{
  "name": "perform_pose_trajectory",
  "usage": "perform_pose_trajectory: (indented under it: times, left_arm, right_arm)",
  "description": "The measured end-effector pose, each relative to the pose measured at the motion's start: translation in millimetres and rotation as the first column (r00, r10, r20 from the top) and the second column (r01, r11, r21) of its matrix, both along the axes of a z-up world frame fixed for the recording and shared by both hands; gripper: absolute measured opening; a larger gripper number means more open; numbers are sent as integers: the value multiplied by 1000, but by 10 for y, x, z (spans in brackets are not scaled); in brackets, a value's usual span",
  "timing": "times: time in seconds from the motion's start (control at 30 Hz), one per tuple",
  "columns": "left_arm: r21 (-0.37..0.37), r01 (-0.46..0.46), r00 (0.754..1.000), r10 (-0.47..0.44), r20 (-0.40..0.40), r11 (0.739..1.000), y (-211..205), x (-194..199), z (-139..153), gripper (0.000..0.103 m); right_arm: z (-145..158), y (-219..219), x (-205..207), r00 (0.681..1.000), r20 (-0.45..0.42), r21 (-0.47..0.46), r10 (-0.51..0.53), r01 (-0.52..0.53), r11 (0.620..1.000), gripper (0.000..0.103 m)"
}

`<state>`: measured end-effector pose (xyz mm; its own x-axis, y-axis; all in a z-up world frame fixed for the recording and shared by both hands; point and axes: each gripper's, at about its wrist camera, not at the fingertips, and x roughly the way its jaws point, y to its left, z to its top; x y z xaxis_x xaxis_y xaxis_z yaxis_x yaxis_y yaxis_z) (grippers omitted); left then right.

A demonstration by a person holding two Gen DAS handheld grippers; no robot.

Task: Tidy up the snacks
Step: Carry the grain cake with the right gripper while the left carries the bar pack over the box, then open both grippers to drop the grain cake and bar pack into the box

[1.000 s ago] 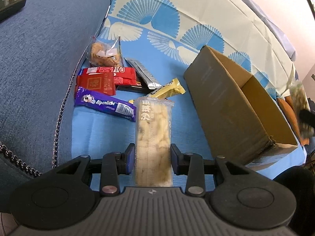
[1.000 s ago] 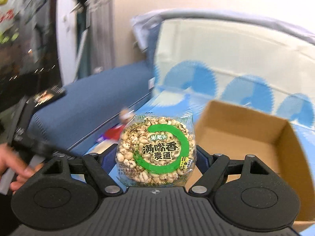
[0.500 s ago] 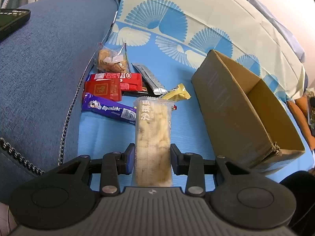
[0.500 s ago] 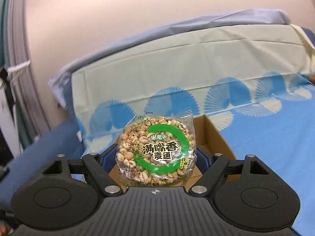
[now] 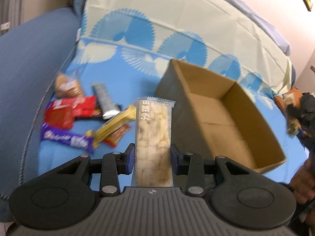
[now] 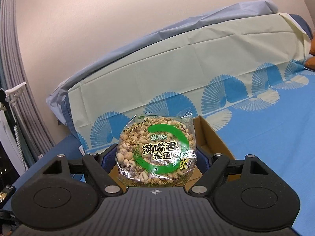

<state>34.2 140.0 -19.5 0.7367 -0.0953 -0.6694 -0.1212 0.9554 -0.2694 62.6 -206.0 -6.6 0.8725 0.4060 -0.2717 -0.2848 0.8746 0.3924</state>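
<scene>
My left gripper [image 5: 152, 157] is shut on a long clear packet of pale snack pieces [image 5: 153, 133], held above the blue cloth just left of an open, empty cardboard box [image 5: 222, 116]. Several loose snacks lie to the left: a purple Alpenliebe bar [image 5: 67, 140], red packets [image 5: 69, 110], a silver sachet [image 5: 105, 101], a yellow bar [image 5: 116, 124] and a clear bag of biscuits [image 5: 67, 86]. My right gripper [image 6: 155, 157] is shut on a round bag of puffed grain with a green ring [image 6: 155, 149], with the box's rim [image 6: 212, 135] showing just behind it.
A blue sofa cushion [image 5: 25, 78] rises left of the snacks. The patterned cloth runs up the sofa back [image 6: 177, 66]. A person's hand [image 5: 301, 186] and the other gripper show at the right edge of the left wrist view. Curtains [image 6: 11, 78] hang at far left.
My left gripper rose and moved right toward the box with its packet; the box's inside now shows. My right gripper swung and rolled from facing the dark left side to facing the sofa back.
</scene>
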Motion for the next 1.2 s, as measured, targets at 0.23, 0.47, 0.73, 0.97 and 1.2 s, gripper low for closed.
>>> perform_pose_trajectory:
  times: [0.23, 0.47, 0.73, 0.97, 1.2]
  left_arm:
    - [11, 61, 998, -62, 29, 998, -413, 231, 245, 40]
    - [16, 109, 993, -109, 46, 994, -745, 434, 373, 40]
    - [25, 145, 988, -146, 47, 989, -1000, 602, 440, 40]
    - [30, 175, 983, -176, 42, 984, -1197, 688, 437, 40]
    - [28, 195, 979, -196, 58, 980, -1329, 769, 499, 40]
  right_arm:
    - [34, 85, -29, 1000, 6, -40, 4, -3, 999, 81]
    - [55, 58, -9, 1000, 1, -31, 3, -3, 1000, 81]
    - [61, 99, -25, 1000, 23, -55, 10, -9, 998, 81]
    - [71, 89, -21, 999, 30, -66, 15, -13, 998, 81]
    - [81, 76, -10, 1000, 28, -57, 12, -10, 998, 81]
